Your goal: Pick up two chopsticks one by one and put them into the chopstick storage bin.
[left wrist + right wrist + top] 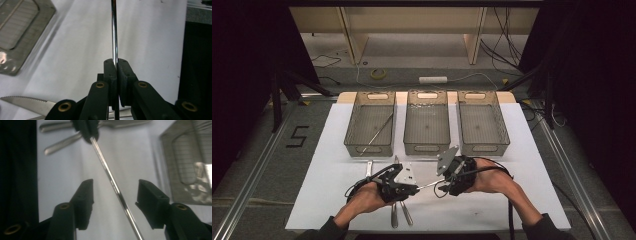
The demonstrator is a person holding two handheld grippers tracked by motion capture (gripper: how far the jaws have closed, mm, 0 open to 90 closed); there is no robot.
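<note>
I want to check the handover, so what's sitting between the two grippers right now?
A thin metal rod spans the gap in the high view. The left gripper is shut on one end; its other end runs between the open jaws of the right gripper, touching neither pad.

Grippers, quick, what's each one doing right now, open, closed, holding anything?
Left gripper: closed on the thin metal rod.
Right gripper: open, the rod between its jaws, untouched.

The thin metal rod (114, 32) runs off the top edge in the left gripper view, its far end unseen. In the right gripper view its near end leaves the bottom edge, and the cutlery handles (60, 143) are blurred.
</note>
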